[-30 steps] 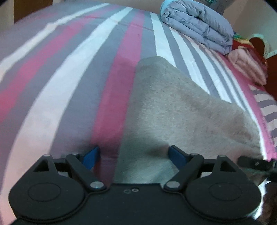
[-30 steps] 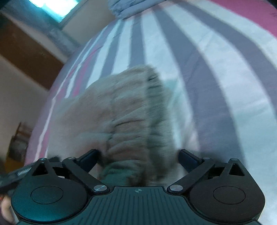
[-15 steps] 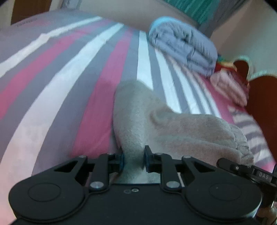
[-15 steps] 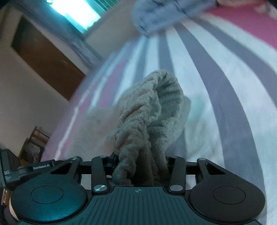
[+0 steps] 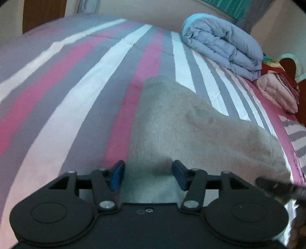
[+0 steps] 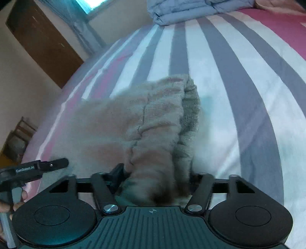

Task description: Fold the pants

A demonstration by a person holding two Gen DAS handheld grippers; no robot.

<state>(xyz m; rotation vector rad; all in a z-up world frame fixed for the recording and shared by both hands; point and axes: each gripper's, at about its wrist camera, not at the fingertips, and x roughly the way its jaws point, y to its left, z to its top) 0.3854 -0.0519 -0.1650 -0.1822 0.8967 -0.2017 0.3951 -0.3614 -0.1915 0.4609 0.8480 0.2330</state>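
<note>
Fuzzy grey-beige pants [image 5: 181,130] lie on the striped bed [image 5: 67,95]. In the left wrist view my left gripper [image 5: 148,175] is open, its blue pads either side of the near edge of the pants, with cloth lying between them. In the right wrist view the gathered waistband end of the pants [image 6: 162,124] runs up from my right gripper [image 6: 155,178]. Its fingers are apart with the cloth bunched between them. The left gripper [image 6: 34,168] shows at the left edge there.
A folded light-blue quilt [image 5: 223,46] sits at the head of the bed, also seen in the right wrist view [image 6: 191,9]. Pink folded bedding [image 5: 277,92] lies beside it. A brown door [image 6: 42,42] and a wall stand to the left of the bed.
Half a second ago both grippers were shut on the pants and held them lifted. Now both have opened and the pants lie flatter on the bed.
</note>
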